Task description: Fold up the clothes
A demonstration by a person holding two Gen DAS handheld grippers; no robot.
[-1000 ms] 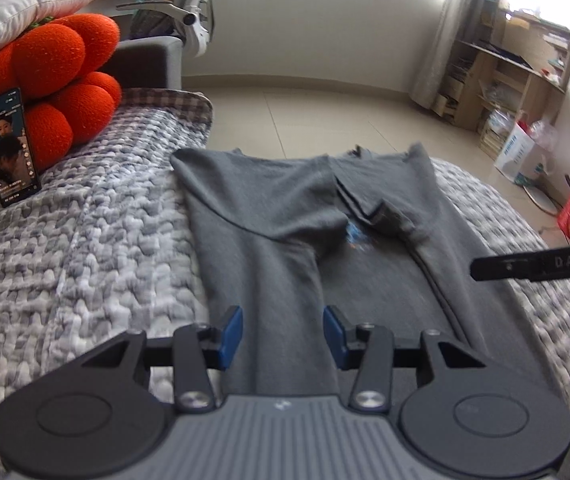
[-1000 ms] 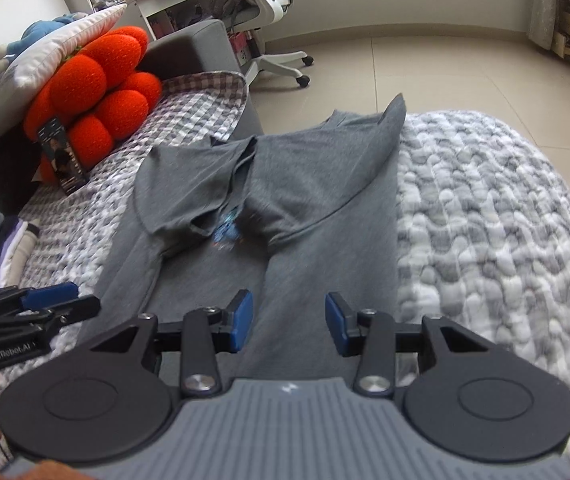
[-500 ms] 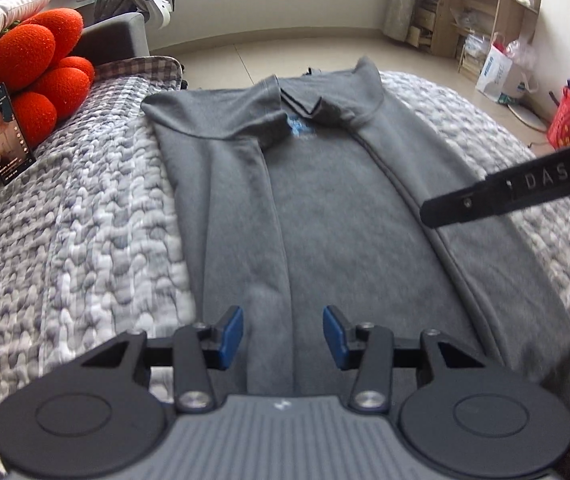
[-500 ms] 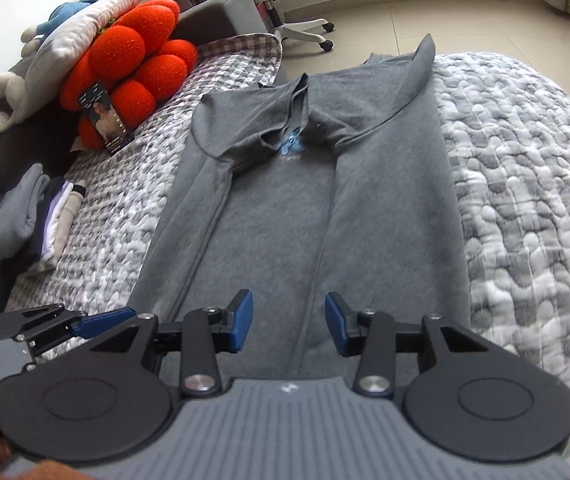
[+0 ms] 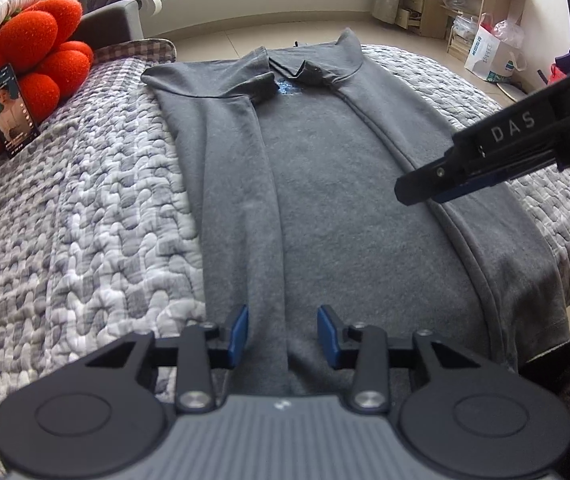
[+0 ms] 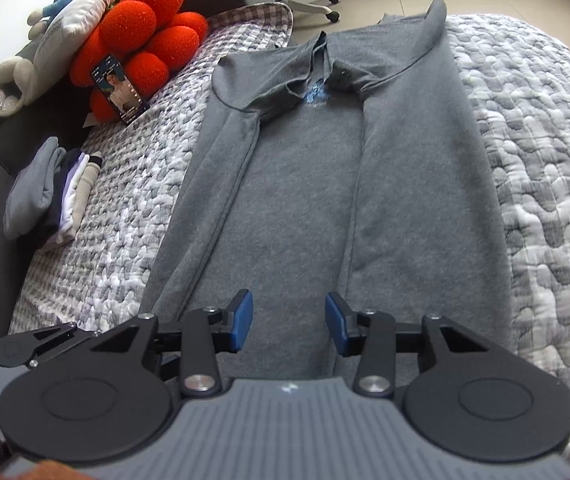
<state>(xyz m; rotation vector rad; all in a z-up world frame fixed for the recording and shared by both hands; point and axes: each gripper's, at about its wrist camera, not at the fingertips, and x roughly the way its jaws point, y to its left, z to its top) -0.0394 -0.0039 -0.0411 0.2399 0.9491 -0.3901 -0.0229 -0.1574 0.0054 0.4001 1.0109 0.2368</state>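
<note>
Lying flat on the quilted bed [image 5: 97, 240], the grey shirt [image 5: 325, 200] has both sides folded in lengthwise, collar at the far end. The left gripper [image 5: 283, 336] hovers over its near hem, jaws closing with only fabric below, nothing pinched. The right gripper [image 6: 289, 326] hangs alongside, jaws spread and empty. A phone [image 6: 119, 88] leans on an orange cushion [image 6: 153, 32].
</note>
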